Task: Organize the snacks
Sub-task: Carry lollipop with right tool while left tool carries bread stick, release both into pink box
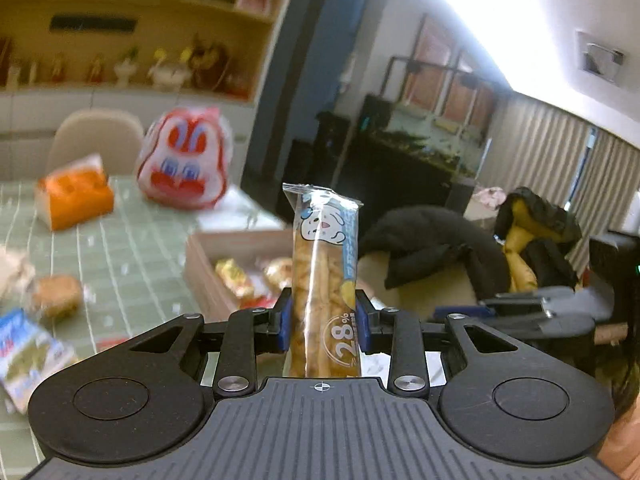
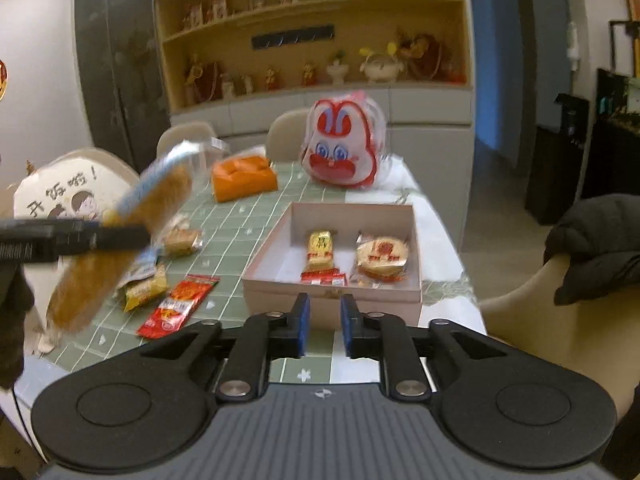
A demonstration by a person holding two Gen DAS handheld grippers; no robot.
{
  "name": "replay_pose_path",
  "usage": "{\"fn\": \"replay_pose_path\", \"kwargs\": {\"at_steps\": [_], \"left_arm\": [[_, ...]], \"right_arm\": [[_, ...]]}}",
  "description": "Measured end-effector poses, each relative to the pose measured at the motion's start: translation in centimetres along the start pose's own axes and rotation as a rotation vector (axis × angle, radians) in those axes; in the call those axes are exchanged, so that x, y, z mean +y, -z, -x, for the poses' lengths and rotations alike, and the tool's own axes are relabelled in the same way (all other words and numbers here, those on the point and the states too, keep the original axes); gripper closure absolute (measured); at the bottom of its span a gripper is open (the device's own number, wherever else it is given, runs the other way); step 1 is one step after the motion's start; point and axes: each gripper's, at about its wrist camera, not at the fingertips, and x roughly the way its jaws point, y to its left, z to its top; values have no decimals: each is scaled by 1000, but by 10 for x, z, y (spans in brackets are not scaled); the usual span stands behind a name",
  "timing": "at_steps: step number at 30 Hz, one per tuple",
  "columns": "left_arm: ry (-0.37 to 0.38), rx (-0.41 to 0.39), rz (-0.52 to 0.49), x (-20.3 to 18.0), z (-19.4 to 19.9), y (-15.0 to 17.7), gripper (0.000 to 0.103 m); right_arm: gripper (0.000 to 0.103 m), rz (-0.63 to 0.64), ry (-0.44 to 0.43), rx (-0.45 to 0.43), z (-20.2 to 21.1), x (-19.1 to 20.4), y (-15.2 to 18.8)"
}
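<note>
We are gripping a long clear packet of fried sticks (image 1: 320,280) upright between the left gripper (image 1: 322,322) pads. Our right gripper (image 2: 323,322) is standing narrow with nothing between its pads, and just ahead of it the cardboard box (image 2: 332,296) is holding wrapped snacks.

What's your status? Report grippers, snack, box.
Left gripper shut on snack stick, held above table. Right gripper shut, empty. Box open ahead, two snacks inside; path clear.
</note>
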Motion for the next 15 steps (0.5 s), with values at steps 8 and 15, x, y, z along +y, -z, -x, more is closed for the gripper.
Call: {"fn": "replay_pose_path", "kwargs": {"at_steps": [8,15], "left_arm": [[-76,309,56,20,-52,70,68],[-99,322,28,23,-51,79,68]], "right_arm": [[32,75,42,216,-50,5,70],[32,78,47,274,-65,13,84]]}}
